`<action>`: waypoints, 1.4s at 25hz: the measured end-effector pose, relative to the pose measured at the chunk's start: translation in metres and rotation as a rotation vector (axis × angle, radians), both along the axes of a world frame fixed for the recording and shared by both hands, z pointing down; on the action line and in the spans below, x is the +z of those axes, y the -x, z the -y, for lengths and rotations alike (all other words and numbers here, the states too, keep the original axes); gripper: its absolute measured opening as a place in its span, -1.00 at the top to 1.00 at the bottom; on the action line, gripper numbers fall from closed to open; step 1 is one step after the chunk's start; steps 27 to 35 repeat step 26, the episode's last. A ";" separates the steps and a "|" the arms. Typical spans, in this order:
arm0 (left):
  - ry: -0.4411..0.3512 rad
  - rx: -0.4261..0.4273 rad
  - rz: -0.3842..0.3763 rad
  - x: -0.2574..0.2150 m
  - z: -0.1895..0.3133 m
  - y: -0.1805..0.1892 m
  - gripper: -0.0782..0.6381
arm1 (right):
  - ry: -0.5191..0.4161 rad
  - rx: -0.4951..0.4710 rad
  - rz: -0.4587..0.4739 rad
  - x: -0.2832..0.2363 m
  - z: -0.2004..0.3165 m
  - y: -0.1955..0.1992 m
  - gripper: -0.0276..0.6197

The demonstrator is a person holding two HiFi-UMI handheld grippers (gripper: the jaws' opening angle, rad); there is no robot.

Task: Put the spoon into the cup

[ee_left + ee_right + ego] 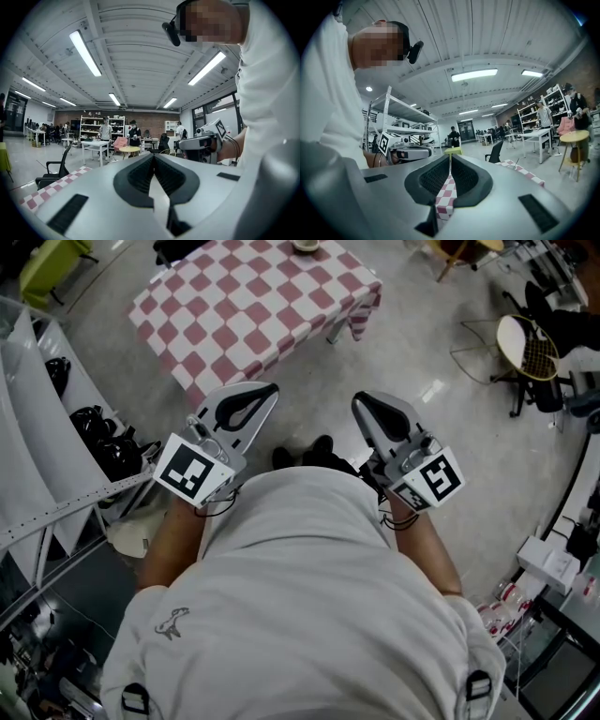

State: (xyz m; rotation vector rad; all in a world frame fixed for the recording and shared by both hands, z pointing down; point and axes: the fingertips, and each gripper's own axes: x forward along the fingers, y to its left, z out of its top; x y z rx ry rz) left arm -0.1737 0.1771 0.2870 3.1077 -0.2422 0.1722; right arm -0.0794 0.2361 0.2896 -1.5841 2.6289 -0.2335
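A table with a red-and-white checked cloth (253,306) stands ahead of me on the floor. At its far edge sits a small pale cup-like thing (305,245), cut off by the frame. I cannot make out a spoon in the head view; in the right gripper view a thin rod (516,162) sticks up over the checked cloth (527,172). I hold both grippers close to my chest, well short of the table. My left gripper (272,388) and right gripper (358,401) each have their tips together with nothing between them.
A white metal shelf rack (56,493) with black items stands at my left. A yellow-green chair (47,268) is at the far left. At the right are a round stand (527,345) and boxes (548,563). Grey floor lies between me and the table.
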 end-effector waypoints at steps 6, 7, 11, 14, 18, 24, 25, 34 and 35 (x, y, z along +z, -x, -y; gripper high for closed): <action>-0.006 0.016 -0.003 0.000 -0.008 -0.002 0.74 | 0.001 0.011 -0.002 0.001 -0.010 0.000 0.80; -0.006 0.018 -0.006 0.000 -0.009 -0.003 0.74 | 0.001 0.014 -0.001 0.001 -0.011 0.000 0.80; -0.001 0.015 -0.009 0.000 -0.013 -0.002 0.74 | 0.000 0.022 -0.002 0.001 -0.014 -0.001 0.80; 0.001 0.014 -0.010 0.001 -0.013 -0.001 0.74 | 0.002 0.030 -0.002 0.001 -0.016 -0.003 0.80; 0.005 0.011 -0.014 0.002 -0.014 -0.001 0.74 | 0.003 0.034 -0.005 0.001 -0.017 -0.004 0.80; 0.010 0.006 -0.017 0.001 -0.015 0.002 0.74 | 0.002 0.036 -0.003 0.000 -0.018 -0.002 0.80; 0.011 0.005 -0.018 0.001 -0.016 0.003 0.74 | 0.002 0.036 -0.003 0.000 -0.019 -0.001 0.80; 0.012 0.004 -0.018 0.001 -0.016 0.003 0.74 | 0.002 0.037 -0.003 -0.001 -0.020 -0.001 0.80; 0.012 0.004 -0.018 0.001 -0.016 0.003 0.74 | 0.002 0.037 -0.003 -0.001 -0.020 -0.001 0.80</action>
